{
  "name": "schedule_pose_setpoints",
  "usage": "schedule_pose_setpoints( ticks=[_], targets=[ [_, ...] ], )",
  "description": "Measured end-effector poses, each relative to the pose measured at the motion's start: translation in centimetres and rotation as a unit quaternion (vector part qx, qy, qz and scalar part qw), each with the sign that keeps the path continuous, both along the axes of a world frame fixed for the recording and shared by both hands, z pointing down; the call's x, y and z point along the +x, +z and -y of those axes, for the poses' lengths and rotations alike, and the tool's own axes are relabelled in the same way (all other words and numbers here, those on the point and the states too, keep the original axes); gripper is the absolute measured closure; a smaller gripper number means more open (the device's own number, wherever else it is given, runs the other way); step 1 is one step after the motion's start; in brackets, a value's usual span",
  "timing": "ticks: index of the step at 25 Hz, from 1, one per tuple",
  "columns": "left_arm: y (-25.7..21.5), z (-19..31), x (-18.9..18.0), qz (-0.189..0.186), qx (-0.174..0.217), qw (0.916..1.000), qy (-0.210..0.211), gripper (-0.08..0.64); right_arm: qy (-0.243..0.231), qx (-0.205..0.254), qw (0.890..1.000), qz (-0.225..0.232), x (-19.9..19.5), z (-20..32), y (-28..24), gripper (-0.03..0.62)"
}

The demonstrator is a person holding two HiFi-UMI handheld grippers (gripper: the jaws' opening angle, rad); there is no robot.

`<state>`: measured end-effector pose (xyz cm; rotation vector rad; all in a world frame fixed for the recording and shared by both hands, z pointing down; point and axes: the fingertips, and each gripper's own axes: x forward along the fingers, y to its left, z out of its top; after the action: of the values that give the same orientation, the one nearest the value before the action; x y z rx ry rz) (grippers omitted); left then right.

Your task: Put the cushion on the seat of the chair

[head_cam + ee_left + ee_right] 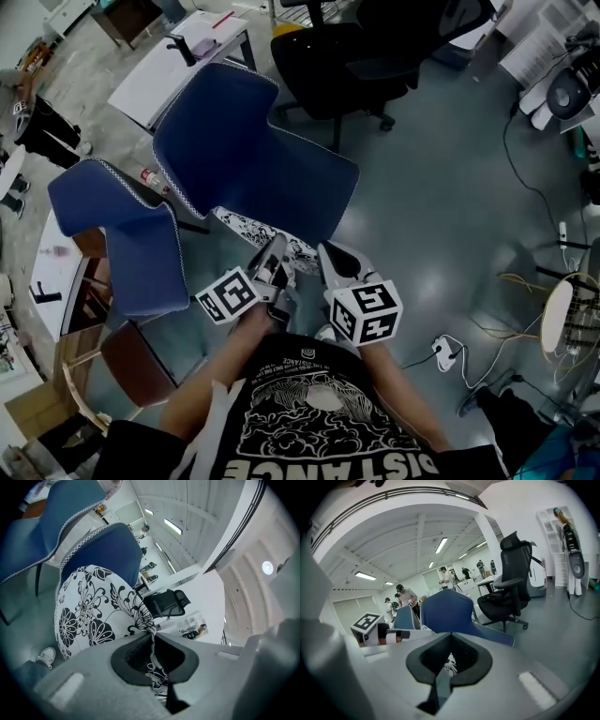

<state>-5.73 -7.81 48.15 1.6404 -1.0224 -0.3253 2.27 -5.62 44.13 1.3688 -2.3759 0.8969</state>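
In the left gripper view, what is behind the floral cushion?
A blue chair stands behind the cushion, its stitched edge showing above it. The cushion covers the chair's seat, so contact cannot be judged.

The head camera looked steeply down over the person's chest, with the left gripper (274, 253) and right gripper (330, 255) close below and the floor and chairs farther out. The left gripper view's camera sat just behind its jaws, tilted and angled upward toward the ceiling, very near the cushion (98, 606). The right gripper view's camera faced roughly level across the room from behind its own jaws and caught the left gripper's marker cube (368, 620) at its left. All three views shared the blue chair (244, 159) and the black office chair (366, 56).
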Motion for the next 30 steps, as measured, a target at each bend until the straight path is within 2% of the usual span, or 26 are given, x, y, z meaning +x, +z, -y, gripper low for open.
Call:
schedule_pose_setpoints(
  ticks=[6,16,30],
  targets=[
    [1.3,3.6,0.7,-0.014,-0.012,0.9992,0.034,0.545,0.024,-0.015,1.0,-0.012,-0.6,2.9,0.8,0.598],
    [3.5,9.4,0.8,-0.048,-0.035,0.9964,0.061,0.543,0.053,-0.033,0.998,-0.033,-2.1,7.0,1.6,0.597],
    [6.3,14.0,2.2,-0.048,-0.049,0.9965,0.046,0.541,0.034,-0.045,0.997,-0.043,-1.1,10.4,3.1,0.597]
  ],
)
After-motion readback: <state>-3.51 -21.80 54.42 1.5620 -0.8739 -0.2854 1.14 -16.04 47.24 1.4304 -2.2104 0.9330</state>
